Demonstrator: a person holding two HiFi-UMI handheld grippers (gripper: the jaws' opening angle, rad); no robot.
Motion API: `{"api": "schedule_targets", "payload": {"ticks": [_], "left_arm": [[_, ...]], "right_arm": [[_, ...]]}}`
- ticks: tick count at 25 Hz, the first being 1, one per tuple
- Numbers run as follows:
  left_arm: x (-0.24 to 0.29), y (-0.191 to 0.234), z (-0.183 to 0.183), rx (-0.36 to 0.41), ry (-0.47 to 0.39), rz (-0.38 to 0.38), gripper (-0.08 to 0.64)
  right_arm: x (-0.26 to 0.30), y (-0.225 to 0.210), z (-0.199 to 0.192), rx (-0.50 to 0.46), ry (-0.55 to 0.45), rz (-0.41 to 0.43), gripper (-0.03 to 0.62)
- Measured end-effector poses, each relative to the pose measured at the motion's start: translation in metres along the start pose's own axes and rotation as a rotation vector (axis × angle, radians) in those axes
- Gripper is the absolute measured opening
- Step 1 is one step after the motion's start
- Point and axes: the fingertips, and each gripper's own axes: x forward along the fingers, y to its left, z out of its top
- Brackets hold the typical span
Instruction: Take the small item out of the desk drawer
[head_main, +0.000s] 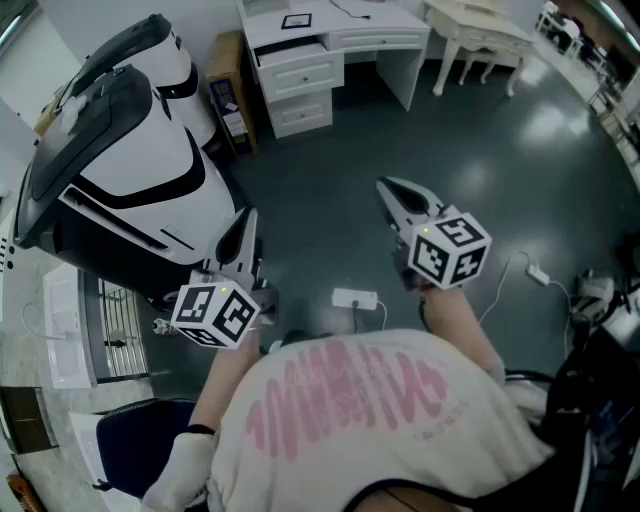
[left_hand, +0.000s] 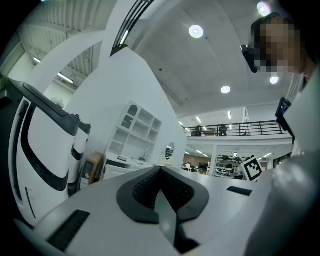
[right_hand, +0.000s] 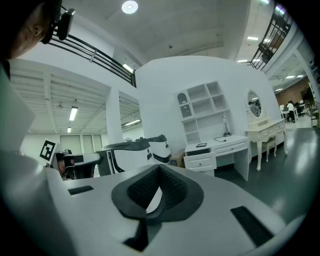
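Head view showed left gripper (head_main: 243, 232) and right gripper (head_main: 400, 200) pressed together, empty (ribbed black pads (right_hand: 175, 192)). Boxy white desk (head_main: 300, 75) stood far ahead.

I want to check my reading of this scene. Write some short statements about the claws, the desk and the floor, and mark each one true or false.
1. The left claw and the right claw are both shut and empty. True.
2. A dark flat item lies on top of the white desk. True.
3. The right claw touches a drawer of the white desk. False: the desk stands far off across the floor, and neither claw touches it.
4. A white power strip lies on the floor near the claws. True.
5. The big white and black machine stands at the right of the head view. False: the machine stands at the left.
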Motion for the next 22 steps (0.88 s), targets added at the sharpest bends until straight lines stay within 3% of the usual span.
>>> {"api": "schedule_targets", "payload": {"ticks": [12,17,22], "left_arm": [[0.026,0.026,-0.011,-0.035,0.043,0.009,0.029],[0.070,0.071,-0.006,-0.061,0.034,-0.008,0.028],[0.141,0.120,0.017,-0.071,0.028,-0.041,0.028]], "right_arm": [[0.033,-0.024,-0.013,0.073,0.019,0.003,0.017],[0.083,-0.051,-0.010,0.075,0.036,-0.028,0.017],[0.153,-0.080,0.023,0.047,0.033,-0.055,0.017]]}}
